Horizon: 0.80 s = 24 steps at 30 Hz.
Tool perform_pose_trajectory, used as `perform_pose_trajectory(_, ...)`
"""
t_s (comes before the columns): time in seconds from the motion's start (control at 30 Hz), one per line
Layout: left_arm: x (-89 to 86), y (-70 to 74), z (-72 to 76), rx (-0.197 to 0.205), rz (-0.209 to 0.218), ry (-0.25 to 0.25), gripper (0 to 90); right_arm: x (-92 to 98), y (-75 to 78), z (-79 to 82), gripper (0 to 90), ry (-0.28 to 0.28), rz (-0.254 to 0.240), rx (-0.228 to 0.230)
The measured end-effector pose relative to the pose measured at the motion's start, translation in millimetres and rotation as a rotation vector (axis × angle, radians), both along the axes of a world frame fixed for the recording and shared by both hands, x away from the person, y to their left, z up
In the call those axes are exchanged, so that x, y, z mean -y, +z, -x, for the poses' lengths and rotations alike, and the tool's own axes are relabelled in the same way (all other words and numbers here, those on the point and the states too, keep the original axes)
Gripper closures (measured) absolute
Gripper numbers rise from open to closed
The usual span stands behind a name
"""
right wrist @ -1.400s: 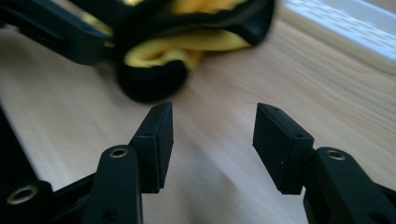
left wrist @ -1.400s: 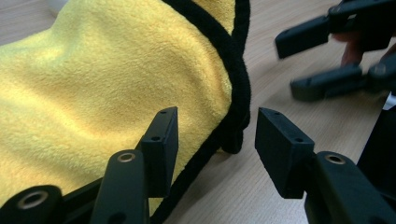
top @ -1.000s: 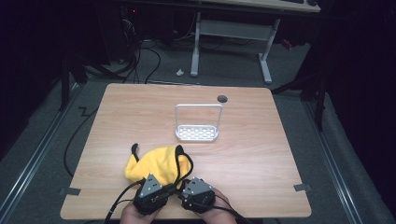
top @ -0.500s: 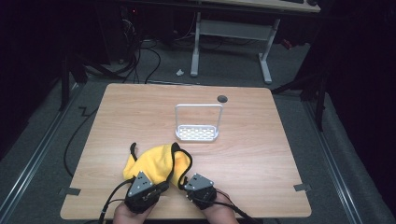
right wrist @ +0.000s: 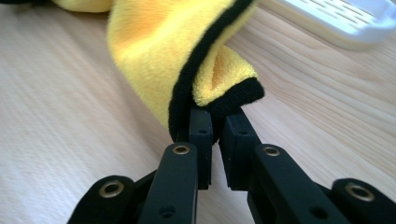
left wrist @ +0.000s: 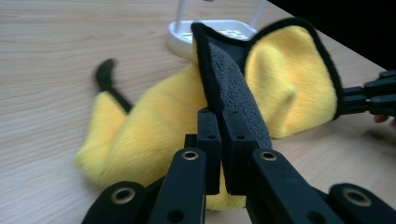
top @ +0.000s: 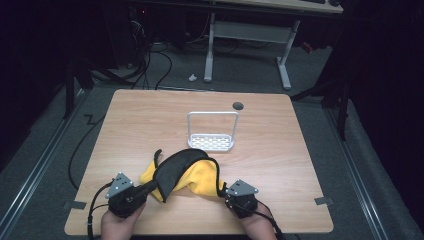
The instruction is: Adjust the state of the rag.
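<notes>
The left gripper [left wrist: 219,140] has its fingers [left wrist: 208,135] pinched shut on the grey, black-edged hem of a yellow microfibre cloth [top: 192,172]; the right gripper [right wrist: 215,133] has just been closing its fingers [right wrist: 201,133] and now nips the cloth's black-bound corner between them; the cloth sags between the two grippers above the near edge of the wooden bench [top: 280,150]. To spread it well, I judge both hands should draw apart evenly, keeping the held edge taut and level so neither corner slips. A white perforated rack [top: 212,131] with a wire hoop stands just beyond the cloth and could catch it; a dark round grommet [top: 238,105] sits farther back.
</notes>
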<state>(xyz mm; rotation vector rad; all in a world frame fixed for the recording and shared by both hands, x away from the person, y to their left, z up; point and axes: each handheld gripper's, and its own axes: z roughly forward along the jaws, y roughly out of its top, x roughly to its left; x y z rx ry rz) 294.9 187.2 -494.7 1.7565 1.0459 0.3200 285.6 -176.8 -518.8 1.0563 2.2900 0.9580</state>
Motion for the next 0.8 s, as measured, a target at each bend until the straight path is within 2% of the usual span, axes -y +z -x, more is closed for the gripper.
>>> perform_pose_trajectory(0.27,-16.5,-2.5,-7.6,-0.018,0.029,0.046,86.9,41.0,-0.9,-4.3,84.3,-0.09,-0.017,-0.031)
perform_pose_trajectory(0.33,-16.9,-3.4,-8.2,-0.022,0.029,0.047,86.9,50.6,-0.9,-4.2,84.3,-0.109,-0.022,-0.038)
perform_pose_trajectory(0.5,-13.1,-5.9,-8.8,-0.032,0.017,0.035,86.9,72.4,-4.5,-5.0,84.0,-0.159,0.008,-0.037)
perform_pose_trajectory(0.6,-8.8,-9.5,-9.8,-0.045,0.005,0.024,86.8,82.6,-5.7,-9.4,82.8,-0.202,-0.001,-0.04)
perform_pose_trajectory(0.63,-7.1,-11.4,-10.2,-0.051,0.0,0.02,86.8,83.9,-6.0,-10.2,81.4,-0.213,0.0,-0.039)
perform_pose_trajectory(0.7,-4.3,-15.0,-11.3,-0.07,-0.007,0.008,86.7,86.9,-5.4,-11.1,72.3,-0.23,-0.013,-0.04)
perform_pose_trajectory(0.8,-0.2,-18.9,-12.6,-0.089,-0.013,-0.003,86.2,90.6,2.1,-6.4,65.0,-0.266,-0.053,-0.028)
